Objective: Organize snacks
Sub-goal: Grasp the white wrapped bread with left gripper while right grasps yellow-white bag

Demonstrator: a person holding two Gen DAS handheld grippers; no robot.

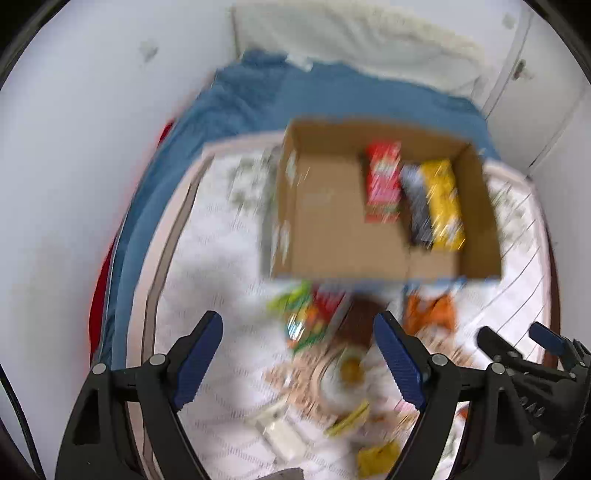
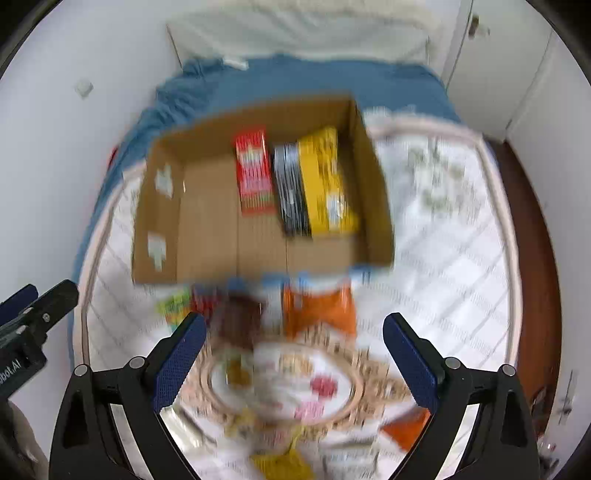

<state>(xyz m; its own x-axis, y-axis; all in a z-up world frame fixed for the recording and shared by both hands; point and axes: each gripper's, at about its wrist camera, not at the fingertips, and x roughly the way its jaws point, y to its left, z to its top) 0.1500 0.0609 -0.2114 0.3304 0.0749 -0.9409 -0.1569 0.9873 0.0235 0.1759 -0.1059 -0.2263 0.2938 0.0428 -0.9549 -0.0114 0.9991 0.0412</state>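
Note:
An open cardboard box (image 1: 332, 236) (image 2: 207, 236) sits on a white quilted bed. Inside it stand a red pack (image 1: 383, 181) (image 2: 254, 173), a dark pack (image 1: 417, 206) (image 2: 290, 192) and a yellow pack (image 1: 443, 199) (image 2: 327, 184). Loose snacks lie in front of the box: a green pack (image 1: 299, 317) (image 2: 173, 306), a brown pack (image 1: 360, 321) (image 2: 240, 321), an orange bag (image 1: 430, 310) (image 2: 319, 306). My left gripper (image 1: 299, 358) is open and empty above them. My right gripper (image 2: 295, 358) is open and empty over a round woven plate (image 2: 284, 387). Both views are blurred.
A blue blanket (image 1: 295, 96) and white pillow (image 1: 351, 33) lie behind the box. White walls stand left, white cupboard doors (image 2: 517, 74) right. The right gripper also shows in the left wrist view (image 1: 517, 350). Small packs lie near the plate (image 1: 343, 373).

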